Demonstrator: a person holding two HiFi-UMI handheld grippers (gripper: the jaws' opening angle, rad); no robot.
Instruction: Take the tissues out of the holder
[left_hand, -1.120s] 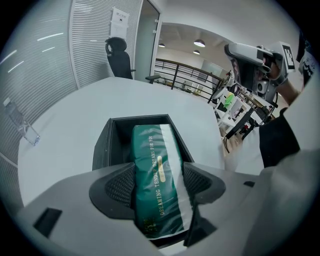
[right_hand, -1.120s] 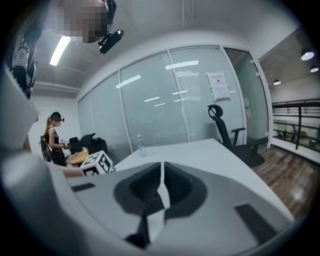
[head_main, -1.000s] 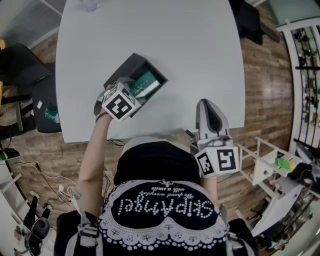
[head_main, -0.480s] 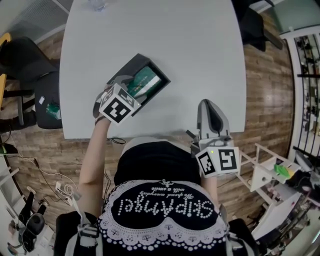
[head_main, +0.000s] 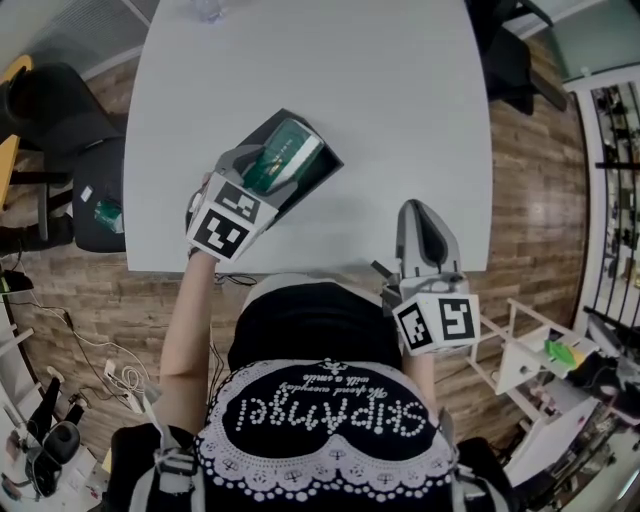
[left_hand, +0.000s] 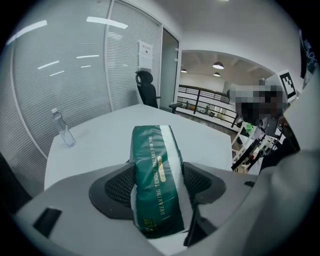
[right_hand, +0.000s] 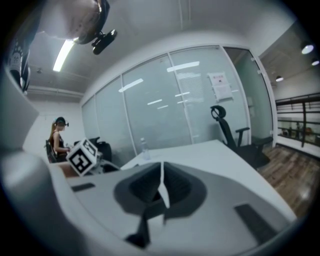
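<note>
Left tool (left_hand: 158, 181) clamps tissue pack (left_hand: 154, 155); only head view shows holder (head_main: 318, 175); right tool (right_hand: 161, 186) closed.

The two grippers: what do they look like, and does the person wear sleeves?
The left gripper and the right gripper both have smooth, rounded light-grey shells, with dark textured pads inside the jaws. Each carries a white cube with black square markers. The left forearm has no sleeve. The top is black with white lettering.

Left tongs (head_main: 266, 172) around green tissue pack (head_main: 287, 152), over black holder (head_main: 320, 170), white table (head_main: 360, 80)
</note>
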